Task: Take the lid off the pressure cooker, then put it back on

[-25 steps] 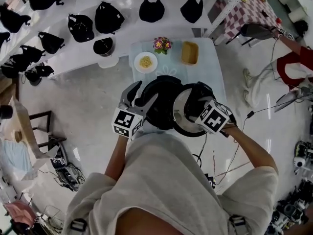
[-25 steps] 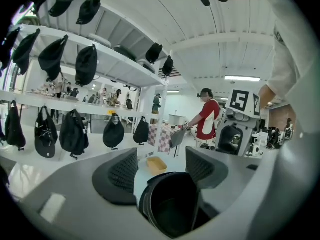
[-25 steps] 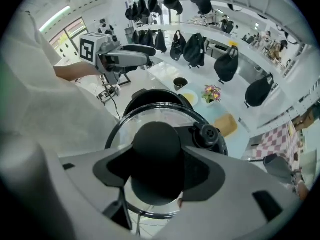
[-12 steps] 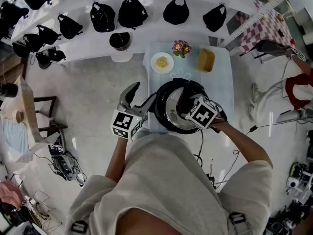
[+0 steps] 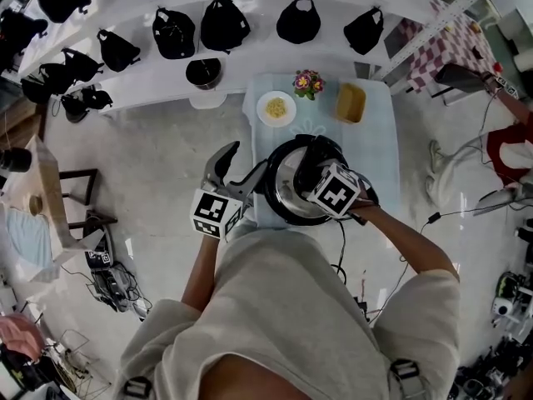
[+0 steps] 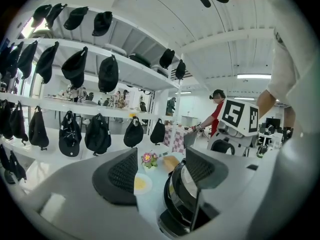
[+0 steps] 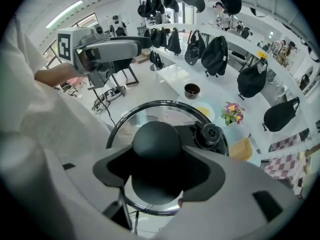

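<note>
The black pressure cooker stands on the near end of a small table; it also shows low in the left gripper view as the cooker. Its glass lid with a black rim lies over the cooker's mouth. I cannot tell if it is fully seated. My right gripper is above it. In the right gripper view the right gripper is shut on the lid's round black knob, beside a black valve. My left gripper is open just left of the cooker, and the left gripper holds nothing.
On the table's far end are a white plate of yellow food, a pot of flowers and a yellow container. White shelves with black caps and bags run behind. Cables and gear lie on the floor at left.
My right gripper has carried the lid leftward, from beside the cooker's right side to over its mouth. The left gripper has stayed open beside the cooker.
</note>
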### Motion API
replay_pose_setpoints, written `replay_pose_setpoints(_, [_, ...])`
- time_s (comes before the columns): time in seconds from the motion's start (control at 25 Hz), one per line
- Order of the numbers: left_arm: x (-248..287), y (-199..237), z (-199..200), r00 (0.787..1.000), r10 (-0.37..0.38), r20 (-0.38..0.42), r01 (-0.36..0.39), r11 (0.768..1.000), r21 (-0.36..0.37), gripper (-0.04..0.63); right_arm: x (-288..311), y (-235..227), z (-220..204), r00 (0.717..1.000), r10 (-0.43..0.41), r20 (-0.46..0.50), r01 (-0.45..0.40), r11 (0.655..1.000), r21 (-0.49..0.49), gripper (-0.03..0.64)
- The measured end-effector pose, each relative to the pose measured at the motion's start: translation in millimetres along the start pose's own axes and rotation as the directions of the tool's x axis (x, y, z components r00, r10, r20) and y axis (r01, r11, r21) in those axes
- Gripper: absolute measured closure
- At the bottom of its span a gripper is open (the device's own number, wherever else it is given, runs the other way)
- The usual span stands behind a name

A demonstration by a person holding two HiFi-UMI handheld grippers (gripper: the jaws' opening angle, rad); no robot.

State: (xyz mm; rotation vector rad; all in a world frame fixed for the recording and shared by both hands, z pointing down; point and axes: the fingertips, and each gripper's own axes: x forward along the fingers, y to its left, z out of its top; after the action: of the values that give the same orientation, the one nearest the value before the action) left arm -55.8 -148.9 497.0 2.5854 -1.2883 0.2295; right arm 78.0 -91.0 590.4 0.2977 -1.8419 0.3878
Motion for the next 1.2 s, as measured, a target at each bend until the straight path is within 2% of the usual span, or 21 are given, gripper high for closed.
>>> replay_pose_setpoints(0.32, [0.8, 4.3, 0.0, 1.000, 0.008, -0.002, -0.008, 1.000, -0.006, 0.299, 20.7, -6.5, 6.0, 1.000, 0.011, -0.003, -0.011, 1.000, 0.012, 0.344])
replay_pose_setpoints(0.8, [0.8, 3.1, -1.4, 1.000, 0.003, -0.002, -0.003, 1.000, -0.006, 0.299, 25.4, -4.5, 7.6, 0.999, 0.011, -0.031, -0.012, 0.998, -0.058, 0.342])
replay_pose_setpoints(0.88, [0.2, 2.6, -1.9, 1.000, 0.004, -0.003, -0.004, 1.000, -0.006, 0.299, 25.8, -2.4, 5.6, 0.999, 0.018, -0.046, -0.023, 0.993, -0.112, 0.341])
replay_pose_setpoints(0.96, [-0.1, 2.3, -1.7, 1.000, 0.006, -0.004, -0.006, 1.000, -0.004, 0.299, 27.3, 0.7, 4.8, 0.997, 0.033, -0.074, -0.048, 0.978, -0.205, 0.342])
replay_pose_setpoints(1.2, [-1.2, 4.0, 1.3, 1.000, 0.017, 0.006, -0.017, 1.000, 0.000, 0.299, 29.1, 9.9, 2.0, 0.986, 0.067, -0.151, -0.130, 0.881, -0.455, 0.341])
